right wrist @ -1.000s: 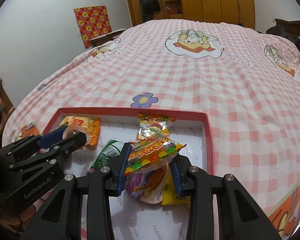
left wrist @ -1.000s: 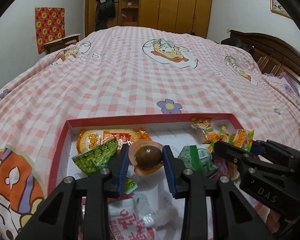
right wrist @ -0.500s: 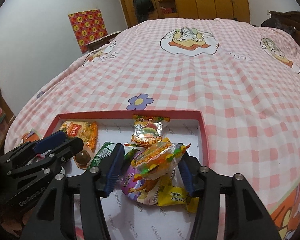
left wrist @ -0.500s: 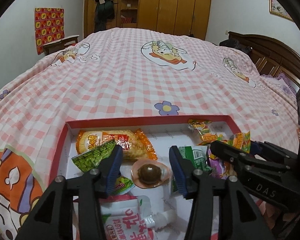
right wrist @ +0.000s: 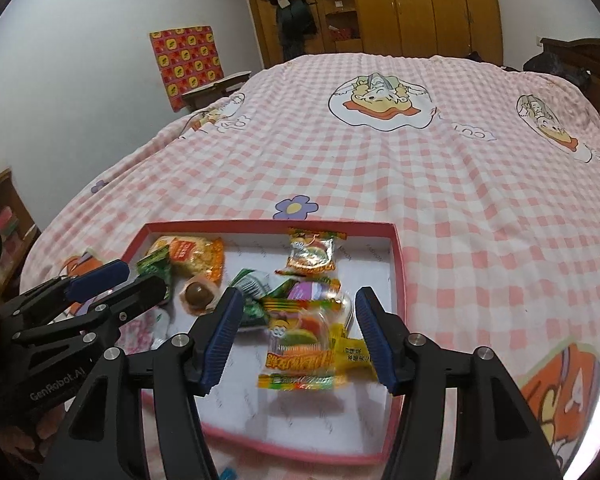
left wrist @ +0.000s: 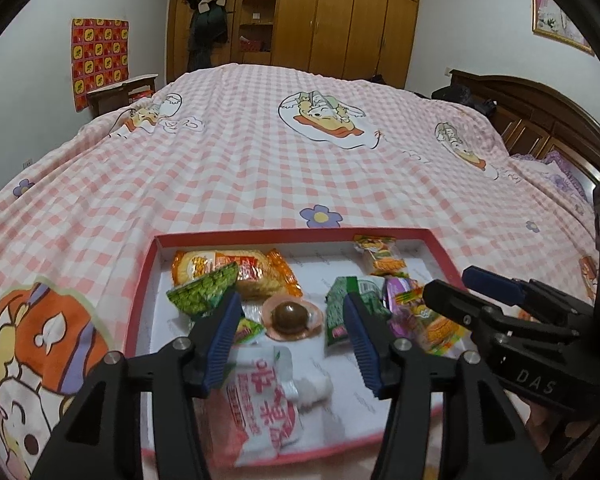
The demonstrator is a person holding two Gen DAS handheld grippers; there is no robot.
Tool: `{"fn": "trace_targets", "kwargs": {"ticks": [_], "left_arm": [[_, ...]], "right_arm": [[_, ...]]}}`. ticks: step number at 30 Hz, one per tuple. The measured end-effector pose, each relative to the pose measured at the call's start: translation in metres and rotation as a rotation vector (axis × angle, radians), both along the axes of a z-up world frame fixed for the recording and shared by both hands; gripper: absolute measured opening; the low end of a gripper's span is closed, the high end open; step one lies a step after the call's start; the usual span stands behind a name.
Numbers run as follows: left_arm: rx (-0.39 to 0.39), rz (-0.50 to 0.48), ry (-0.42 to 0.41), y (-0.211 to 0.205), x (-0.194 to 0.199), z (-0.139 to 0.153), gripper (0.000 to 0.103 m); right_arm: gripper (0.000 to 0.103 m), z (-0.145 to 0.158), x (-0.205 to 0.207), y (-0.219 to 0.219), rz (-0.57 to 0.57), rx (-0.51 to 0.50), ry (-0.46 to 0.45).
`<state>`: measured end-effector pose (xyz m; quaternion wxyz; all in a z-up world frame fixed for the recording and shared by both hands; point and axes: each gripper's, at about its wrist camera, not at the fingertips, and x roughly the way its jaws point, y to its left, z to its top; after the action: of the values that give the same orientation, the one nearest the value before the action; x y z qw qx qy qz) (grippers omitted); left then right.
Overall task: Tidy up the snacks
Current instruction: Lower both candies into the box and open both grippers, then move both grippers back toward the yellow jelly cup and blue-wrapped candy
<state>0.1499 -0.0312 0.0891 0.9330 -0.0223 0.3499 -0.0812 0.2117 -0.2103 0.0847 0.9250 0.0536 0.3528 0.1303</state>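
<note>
The snacks sit in a red-rimmed tray on the pink checked bedspread — a sealed brown egg lies free between the spread-wide fingers of the left gripper. The right gripper gapes wide over a gummy packet, gripping nothing

The bedspread is pink-and-white check, printed with cartoon figures and small purple flowers with yellow centres. The box has a red rim and a white floor with faint grey lettering. In it lie an orange packet, a green packet, a brown sweet in pale pink wrap, and a white pouch with red characters. Both grippers are black with blue ribbed pads.
</note>
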Motion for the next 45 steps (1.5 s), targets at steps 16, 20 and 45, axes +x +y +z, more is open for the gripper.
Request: {"fn": "trace_targets", "kwargs": {"ticks": [16, 20, 45], "left_arm": [[-0.044, -0.003, 0.063, 0.01, -0.057, -0.004, 0.058], [-0.053, -0.022, 0.086, 0.01, -0.07, -0.008, 0.058], [-0.04, -0.209, 0.267, -0.029, -0.119, -0.06, 0.058]], "right_arm": [[0.06, 0.001, -0.061, -0.003, 0.013, 0.01, 0.025], [0.06, -0.007, -0.074, -0.004, 0.02, 0.022, 0.052], [0.06, -0.048, -0.101, -0.034, -0.048, 0.094, 0.181]]}}
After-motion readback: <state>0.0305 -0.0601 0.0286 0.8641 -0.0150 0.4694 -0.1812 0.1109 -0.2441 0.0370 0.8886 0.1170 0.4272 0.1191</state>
